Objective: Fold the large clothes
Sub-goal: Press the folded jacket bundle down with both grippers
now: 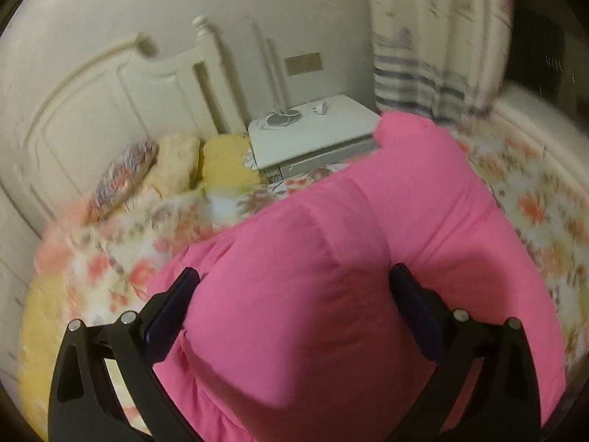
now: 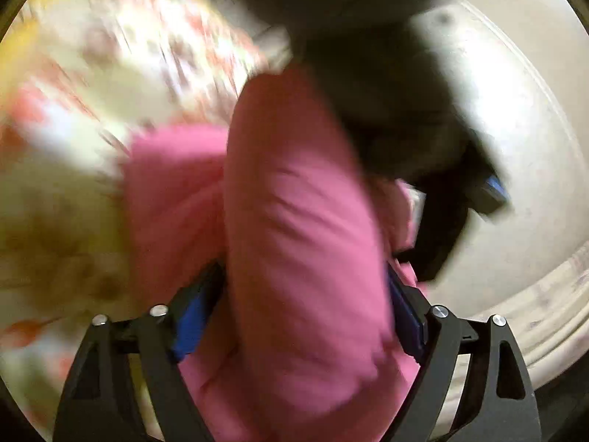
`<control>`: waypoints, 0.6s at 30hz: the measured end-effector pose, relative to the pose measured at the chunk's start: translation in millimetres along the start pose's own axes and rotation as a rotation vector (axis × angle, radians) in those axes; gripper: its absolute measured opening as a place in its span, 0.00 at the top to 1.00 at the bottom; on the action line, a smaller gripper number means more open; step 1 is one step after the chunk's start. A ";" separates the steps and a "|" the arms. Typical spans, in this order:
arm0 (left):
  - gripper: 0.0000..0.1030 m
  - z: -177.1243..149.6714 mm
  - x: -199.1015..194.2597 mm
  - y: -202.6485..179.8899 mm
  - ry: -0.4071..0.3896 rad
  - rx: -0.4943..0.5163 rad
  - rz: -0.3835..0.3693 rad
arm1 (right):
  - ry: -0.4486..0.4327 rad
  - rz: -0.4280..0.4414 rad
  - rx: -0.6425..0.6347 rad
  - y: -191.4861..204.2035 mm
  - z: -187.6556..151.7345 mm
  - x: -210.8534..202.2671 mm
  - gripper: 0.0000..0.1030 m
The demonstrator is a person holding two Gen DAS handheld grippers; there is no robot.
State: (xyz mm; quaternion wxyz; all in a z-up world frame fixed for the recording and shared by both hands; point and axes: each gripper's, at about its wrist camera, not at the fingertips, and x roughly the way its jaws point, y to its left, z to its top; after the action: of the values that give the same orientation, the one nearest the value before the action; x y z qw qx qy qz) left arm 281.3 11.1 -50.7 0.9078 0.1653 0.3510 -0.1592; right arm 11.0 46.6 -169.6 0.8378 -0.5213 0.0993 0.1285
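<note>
while the left gripper (image 1: 294, 280) has its jaws clamped on a thick bunch of the pink garment (image 1: 331, 258), the right gripper (image 2: 305, 283) grips another bunch of the same cloth (image 2: 294, 202). the garment is lifted over the floral bed (image 1: 154, 228), toward its foot edge. pillows (image 1: 176, 162) sit at the headboard (image 1: 92, 110) end, beside a white nightstand (image 1: 313, 129). the right view is heavily blurred.

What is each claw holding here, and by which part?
Both hold the pink garment: the left claw and right claw each pinch a bunched fold. Which part cannot be told.
</note>
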 end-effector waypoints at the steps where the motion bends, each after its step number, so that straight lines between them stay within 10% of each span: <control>1: 0.02 -5.1 3.8 4.7 -0.011 -0.001 0.026 | -0.044 0.053 0.061 -9.5 -5.6 -19.1 0.18; 5: 0.02 -20.0 11.0 35.2 -0.026 -0.102 -0.013 | -0.171 0.259 0.437 -77.3 -41.7 -70.5 0.18; 10: 0.02 -30.3 14.1 45.0 -0.046 -0.175 -0.066 | -0.144 0.305 0.842 -172.6 -84.0 -54.1 0.21; 18: 0.02 -42.8 14.4 45.6 -0.089 -0.208 -0.096 | 0.106 0.337 0.722 -137.1 -39.7 17.7 0.14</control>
State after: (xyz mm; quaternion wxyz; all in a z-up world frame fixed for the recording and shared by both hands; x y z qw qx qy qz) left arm 284.8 67.1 -81.9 0.9260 0.0462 0.3327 -0.1724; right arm 70.1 -45.1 -76.0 0.9280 -0.1758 0.2651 0.1941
